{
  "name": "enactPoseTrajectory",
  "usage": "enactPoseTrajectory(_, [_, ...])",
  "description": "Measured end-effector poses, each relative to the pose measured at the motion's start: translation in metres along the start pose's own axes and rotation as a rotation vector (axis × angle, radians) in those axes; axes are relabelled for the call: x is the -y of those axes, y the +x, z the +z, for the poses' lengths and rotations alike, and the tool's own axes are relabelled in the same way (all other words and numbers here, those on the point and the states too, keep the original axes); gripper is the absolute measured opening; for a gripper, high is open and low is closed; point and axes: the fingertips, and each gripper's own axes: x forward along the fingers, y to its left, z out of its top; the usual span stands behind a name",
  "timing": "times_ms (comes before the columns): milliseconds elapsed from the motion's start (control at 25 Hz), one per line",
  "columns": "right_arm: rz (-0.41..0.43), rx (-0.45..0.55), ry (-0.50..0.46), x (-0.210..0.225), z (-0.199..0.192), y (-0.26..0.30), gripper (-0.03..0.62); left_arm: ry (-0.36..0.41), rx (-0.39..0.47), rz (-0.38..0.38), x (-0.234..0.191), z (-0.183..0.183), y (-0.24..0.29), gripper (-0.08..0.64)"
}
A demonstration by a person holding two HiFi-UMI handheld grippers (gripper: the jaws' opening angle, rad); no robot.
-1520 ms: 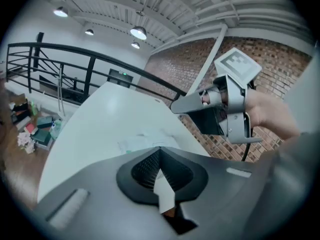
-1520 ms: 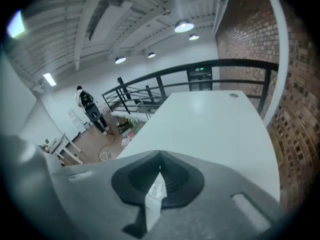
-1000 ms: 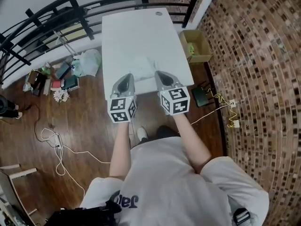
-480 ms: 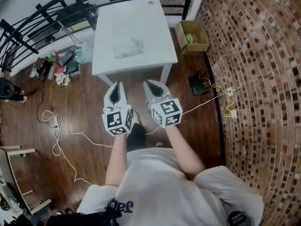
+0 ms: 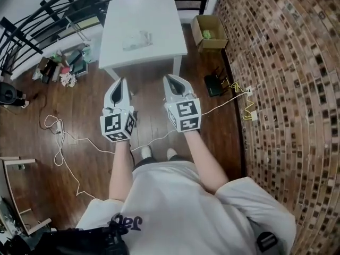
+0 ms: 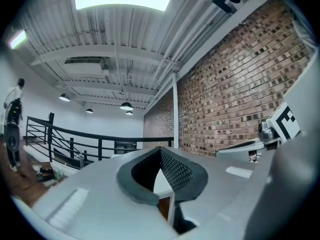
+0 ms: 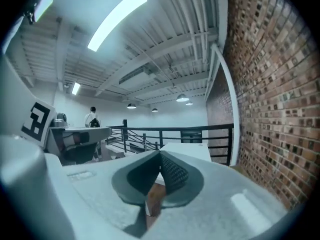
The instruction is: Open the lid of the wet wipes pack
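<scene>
The wet wipes pack, pale and crinkled, lies flat on the white table at the top of the head view. Both grippers hang over the wooden floor, well short of the table's near edge. My left gripper is shut and empty, its tips meeting in its own view. My right gripper is likewise shut with nothing held. Both point level toward the table, side by side. The pack's lid cannot be made out from here.
A brick wall runs along the right. A cardboard box and a black device with cables sit by it. Clutter and a black railing lie left of the table. White cable trails across the floor.
Both grippers have pulled back from the table's near edge and now hang over the floor. The table and pack look smaller and farther away. The pack has not moved.
</scene>
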Motion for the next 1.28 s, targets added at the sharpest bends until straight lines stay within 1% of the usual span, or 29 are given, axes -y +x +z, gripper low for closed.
enactPoseTrajectory(120, [-0.036,-0.007,0.011,0.013,0.001,-0.01,-0.009,0.013,-0.012,-0.041,0.008,-0.005,-0.009,0.017])
enactPoseTrajectory(240, [-0.038,0.004,-0.002,0.011,0.014,-0.004,-0.009,0.032,0.013,-0.072,0.008,0.008,-0.014,0.017])
enactPoseTrajectory(360, [-0.011,0.003,-0.033,-0.012,0.028,0.006,-0.009,0.057,0.029,-0.083,0.001,0.023,-0.027,0.017])
enactPoseTrajectory(440, [0.007,0.004,-0.054,-0.034,0.035,0.013,-0.009,0.069,0.041,-0.09,-0.009,0.021,-0.037,0.017])
enactPoseTrajectory(600, [0.058,-0.004,-0.131,-0.082,0.046,0.025,-0.009,0.055,0.034,-0.094,-0.032,0.021,-0.05,0.017])
enactPoseTrajectory(720, [0.08,-0.003,-0.153,-0.103,0.052,0.033,-0.009,0.05,0.032,-0.087,-0.05,0.021,-0.051,0.017])
enactPoseTrajectory(920, [0.072,0.001,-0.157,-0.103,0.053,0.036,-0.009,0.068,0.063,-0.07,-0.065,0.026,-0.045,0.017])
enactPoseTrajectory(1080, [0.047,-0.003,-0.155,-0.098,0.049,0.032,-0.009,0.05,0.084,-0.06,-0.066,0.04,-0.049,0.017])
enactPoseTrajectory(1280, [0.012,-0.012,-0.144,-0.091,0.037,0.03,-0.009,0.038,0.085,-0.072,-0.063,0.029,-0.049,0.017])
